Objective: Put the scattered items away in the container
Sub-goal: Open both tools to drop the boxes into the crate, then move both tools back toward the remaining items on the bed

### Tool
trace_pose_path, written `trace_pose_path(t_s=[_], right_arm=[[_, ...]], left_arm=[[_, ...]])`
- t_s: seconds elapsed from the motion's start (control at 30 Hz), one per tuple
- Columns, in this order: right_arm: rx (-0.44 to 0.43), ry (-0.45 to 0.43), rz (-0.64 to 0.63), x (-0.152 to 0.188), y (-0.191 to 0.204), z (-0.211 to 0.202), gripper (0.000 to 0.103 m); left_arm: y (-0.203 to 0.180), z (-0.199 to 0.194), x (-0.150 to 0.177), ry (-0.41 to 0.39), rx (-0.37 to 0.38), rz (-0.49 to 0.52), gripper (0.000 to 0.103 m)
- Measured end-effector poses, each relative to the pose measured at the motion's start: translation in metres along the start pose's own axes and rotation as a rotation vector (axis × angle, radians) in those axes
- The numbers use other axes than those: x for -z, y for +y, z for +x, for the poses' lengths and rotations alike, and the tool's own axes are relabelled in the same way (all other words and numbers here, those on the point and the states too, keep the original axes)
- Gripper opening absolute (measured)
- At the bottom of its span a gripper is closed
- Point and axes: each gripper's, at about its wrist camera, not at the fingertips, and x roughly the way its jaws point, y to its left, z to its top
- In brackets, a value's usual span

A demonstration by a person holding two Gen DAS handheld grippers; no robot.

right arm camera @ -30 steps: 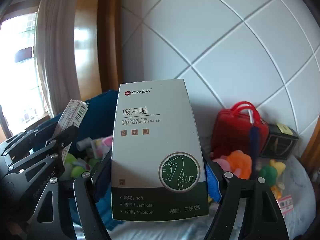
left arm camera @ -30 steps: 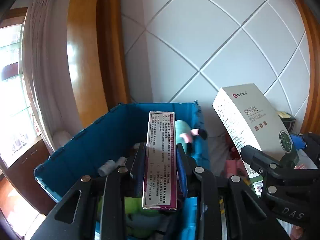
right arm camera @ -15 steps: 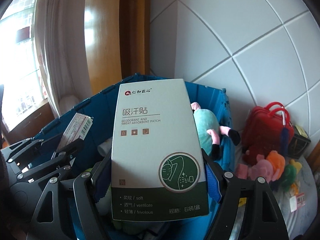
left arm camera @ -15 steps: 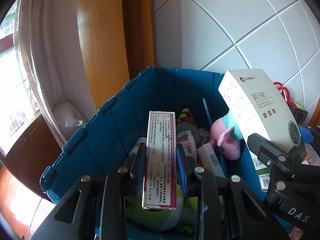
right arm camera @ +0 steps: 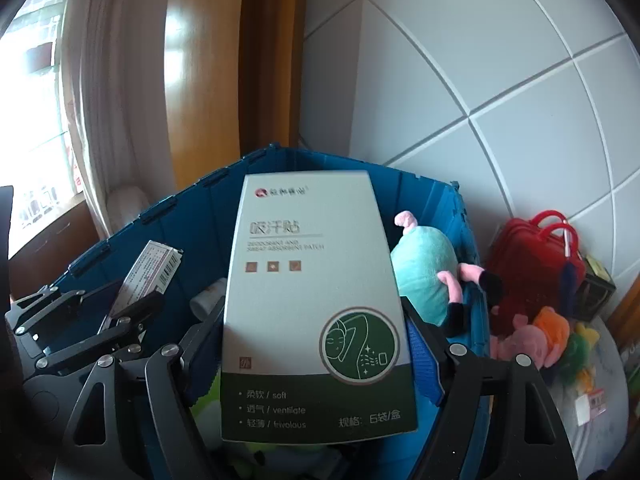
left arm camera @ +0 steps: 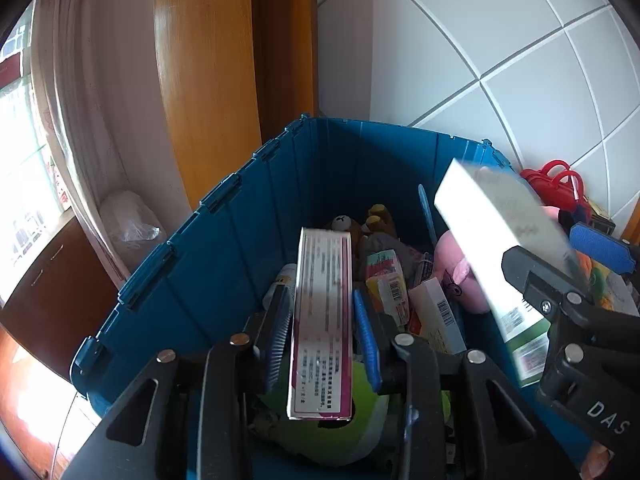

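A blue plastic container (left arm camera: 224,196) (right arm camera: 168,208) lies below both grippers, partly filled with toys and small boxes. My left gripper (left arm camera: 321,294) (right arm camera: 100,312) hangs over it with its jaws opening. A narrow white and pink box (left arm camera: 322,320) (right arm camera: 150,276) stands between the pads, blurred, and the pads look just off its sides. My right gripper (right arm camera: 314,308) (left arm camera: 560,252) is beside it on the right, its jaws easing apart. A wide white and green patch box (right arm camera: 316,300) (left arm camera: 500,232) sits between them, smeared while the fingers stay sharp.
A plush pig in a teal dress (right arm camera: 424,272) leans on the container's right wall. On the white bedding to its right are a red toy suitcase (right arm camera: 536,264) and orange and pink plush toys (right arm camera: 552,332). A curtain (right arm camera: 112,120) and wooden frame stand at left.
Both grippers swung left from beside the toy pile to above the container. Both boxes were sharp and firmly held earlier; now they are blurred and the left pads sit slightly wider.
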Motion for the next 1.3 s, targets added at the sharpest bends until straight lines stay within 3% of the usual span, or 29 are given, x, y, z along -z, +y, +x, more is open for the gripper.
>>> trace_pose_path(t_s=[0.07, 0.13, 0.3, 0.43, 0.67, 0.8, 1.07, 1.3], right_arm=[[0.010, -0.003, 0.001, -0.001, 0.000, -0.003, 0.081], [0.013, -0.005, 0.000, 0.000, -0.002, -0.006, 0.082], [0.022, -0.014, 0.021, 0.006, -0.012, -0.023, 0.085], [0.026, -0.030, 0.029, 0.016, -0.023, -0.044, 0.089], [0.038, -0.038, 0.093, 0.045, -0.060, -0.078, 0.092], [0.084, -0.038, 0.148, 0.067, -0.096, -0.101, 0.092], [0.209, -0.027, 0.273, 0.121, -0.207, -0.150, 0.092], [0.308, 0.000, 0.328, 0.185, -0.330, -0.204, 0.092]], left_arm=[[-0.001, -0.003, 0.001, -0.008, -0.008, -0.001, 0.068], [-0.001, -0.007, 0.002, -0.019, -0.013, 0.000, 0.081], [-0.001, -0.015, 0.005, -0.025, 0.003, -0.003, 0.083], [-0.006, -0.031, 0.014, -0.053, 0.015, -0.003, 0.097], [-0.031, -0.068, 0.026, -0.125, 0.059, 0.017, 0.098], [-0.065, -0.092, 0.032, -0.171, 0.107, 0.054, 0.098], [-0.187, -0.129, 0.052, -0.210, 0.268, 0.146, 0.098], [-0.309, -0.138, 0.093, -0.186, 0.352, 0.146, 0.099]])
